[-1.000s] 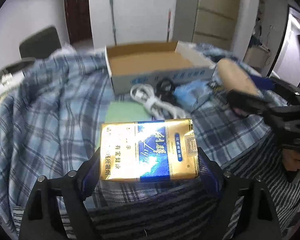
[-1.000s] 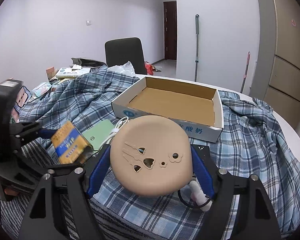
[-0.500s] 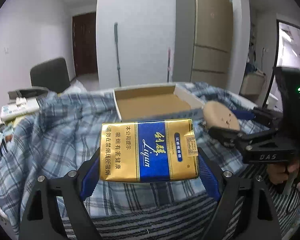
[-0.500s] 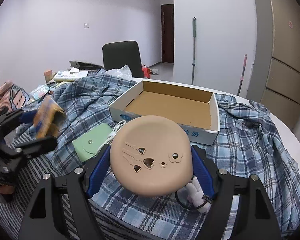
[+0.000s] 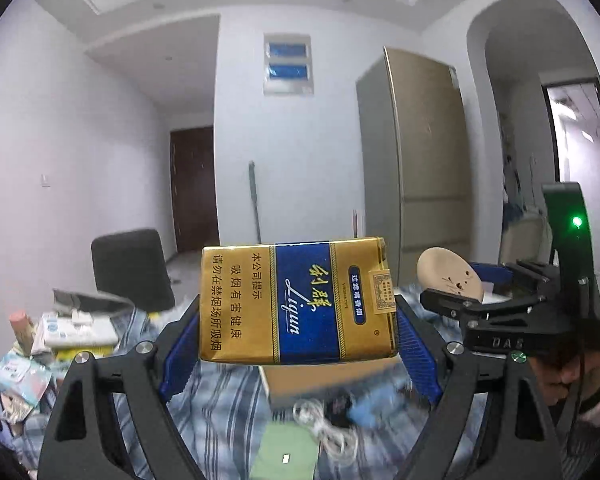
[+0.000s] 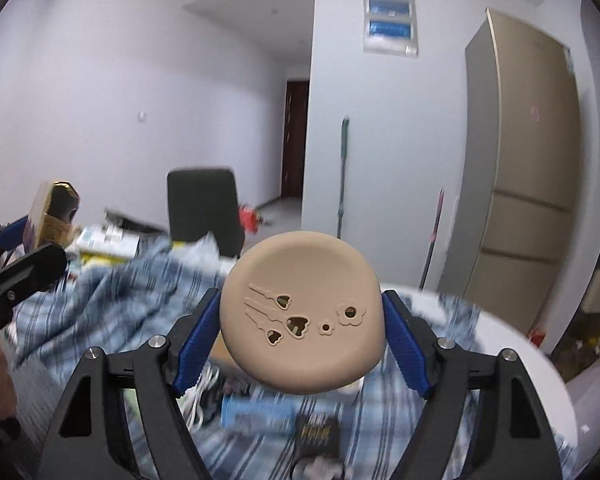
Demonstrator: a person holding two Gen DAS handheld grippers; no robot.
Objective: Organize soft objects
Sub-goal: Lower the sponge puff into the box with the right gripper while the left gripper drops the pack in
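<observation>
My left gripper (image 5: 298,332) is shut on a gold and blue soft cigarette pack (image 5: 296,300), held flat between the blue pads well above the table. My right gripper (image 6: 302,334) is shut on a round beige pouch (image 6: 300,316) with small heart and flower cut-outs. In the left wrist view the right gripper with the beige pouch (image 5: 448,276) hangs at the right, at about the same height. In the right wrist view the cigarette pack (image 6: 50,216) shows at the far left. The cardboard box (image 5: 300,380) is mostly hidden behind the pack.
A blue plaid cloth (image 6: 112,304) covers the table. Below lie a green wallet (image 5: 286,456), a white cable (image 5: 324,428), a blue packet (image 6: 260,414) and a dark item (image 6: 316,436). A black chair (image 6: 204,208) and cluttered papers (image 5: 76,328) stand at the left; a tall cabinet (image 6: 524,184) at the right.
Both grippers rose from near the table and tilted up toward level, each keeping its object. The box and tabletop items slid down to the bottom of both views.
</observation>
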